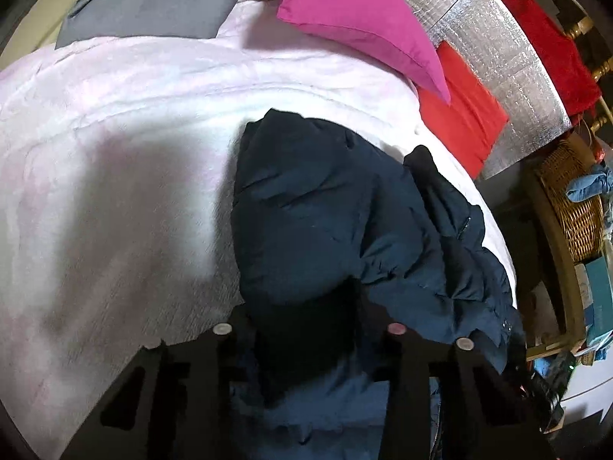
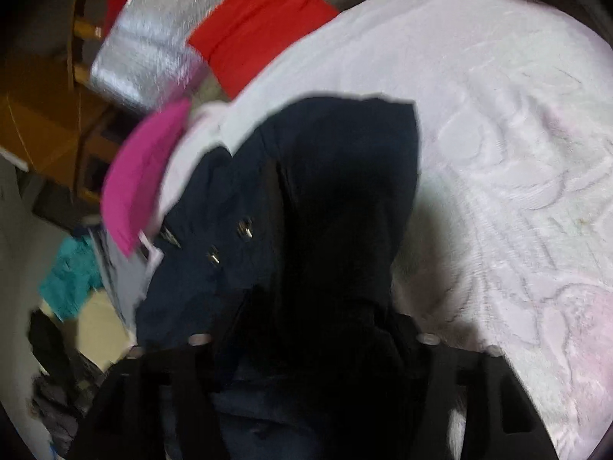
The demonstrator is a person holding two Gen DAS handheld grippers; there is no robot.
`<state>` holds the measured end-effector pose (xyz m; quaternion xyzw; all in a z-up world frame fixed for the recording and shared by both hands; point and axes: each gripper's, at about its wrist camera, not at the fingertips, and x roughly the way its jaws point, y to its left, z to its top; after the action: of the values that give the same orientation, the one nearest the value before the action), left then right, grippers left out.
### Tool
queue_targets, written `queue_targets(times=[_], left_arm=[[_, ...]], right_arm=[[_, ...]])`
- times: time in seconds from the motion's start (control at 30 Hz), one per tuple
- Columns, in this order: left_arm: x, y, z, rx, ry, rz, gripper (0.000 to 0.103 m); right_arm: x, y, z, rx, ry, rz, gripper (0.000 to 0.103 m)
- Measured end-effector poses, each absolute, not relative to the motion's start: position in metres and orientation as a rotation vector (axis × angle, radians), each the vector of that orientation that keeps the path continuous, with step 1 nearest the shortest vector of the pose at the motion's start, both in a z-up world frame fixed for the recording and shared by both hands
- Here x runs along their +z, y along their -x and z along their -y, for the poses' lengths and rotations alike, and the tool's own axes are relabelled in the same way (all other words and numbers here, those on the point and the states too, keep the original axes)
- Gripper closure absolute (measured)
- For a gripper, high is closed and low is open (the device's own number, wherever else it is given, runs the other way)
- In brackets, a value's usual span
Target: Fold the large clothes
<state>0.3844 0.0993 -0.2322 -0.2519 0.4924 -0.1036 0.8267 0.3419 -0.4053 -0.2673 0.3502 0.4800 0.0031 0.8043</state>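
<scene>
A dark navy padded jacket [image 1: 329, 211] lies bunched on a pale pink bedspread [image 1: 115, 145]. My left gripper [image 1: 306, 329] sits low in its view with jacket fabric gathered between its black fingers [image 1: 230, 345]; it is shut on the jacket. In the right wrist view the same jacket [image 2: 337, 191], with metal snaps, hangs from my right gripper [image 2: 310, 341], which is shut on its dark fabric above the bedspread [image 2: 498, 153]. The fingertips of both are hidden by cloth.
A magenta pillow [image 1: 356, 19], a red pillow [image 1: 463, 103] and a silver foil panel [image 1: 509, 61] lie at the bed's far side. A grey cloth [image 1: 145, 4] lies at the far left. A wicker chair [image 1: 574, 199] with clutter stands beside the bed.
</scene>
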Motion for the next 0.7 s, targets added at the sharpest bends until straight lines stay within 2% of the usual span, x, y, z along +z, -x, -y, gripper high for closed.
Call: queue_targets(times=[0.07,0.3,0.43,0.53,0.63,0.7], left_arm=[[-0.228,-0.387,-0.089,-0.211,0.5,-1.027,0.067],[-0.212,-0.396,-0.061,-0.21,0.42,-0.941,0.068],[-0.225,-0.398,-0.055,-0.157,0.366,-0.985,0.065],[-0.229,-0.395,-0.058,-0.135,0.364,-1.012,0.057],[-0.223,-0.385,-0.066,-0.142,0.38,-1.024,0.048],[-0.216,-0.374,-0.07,-0.132,0.37,-1.02,0.044]], right_arm=[[-0.254,-0.34,0.393,0.008,-0.643,-1.003,0.068],[-0.228,-0.337,0.386,-0.062,-0.565,-0.865,0.071],[-0.25,-0.332,0.395,-0.125,-0.604,-0.891,0.071],[-0.255,-0.327,0.399,-0.1,-0.652,-0.918,0.064],[-0.246,-0.315,0.403,-0.079,-0.667,-0.931,0.049],[-0.237,-0.303,0.404,-0.08,-0.645,-0.919,0.047]])
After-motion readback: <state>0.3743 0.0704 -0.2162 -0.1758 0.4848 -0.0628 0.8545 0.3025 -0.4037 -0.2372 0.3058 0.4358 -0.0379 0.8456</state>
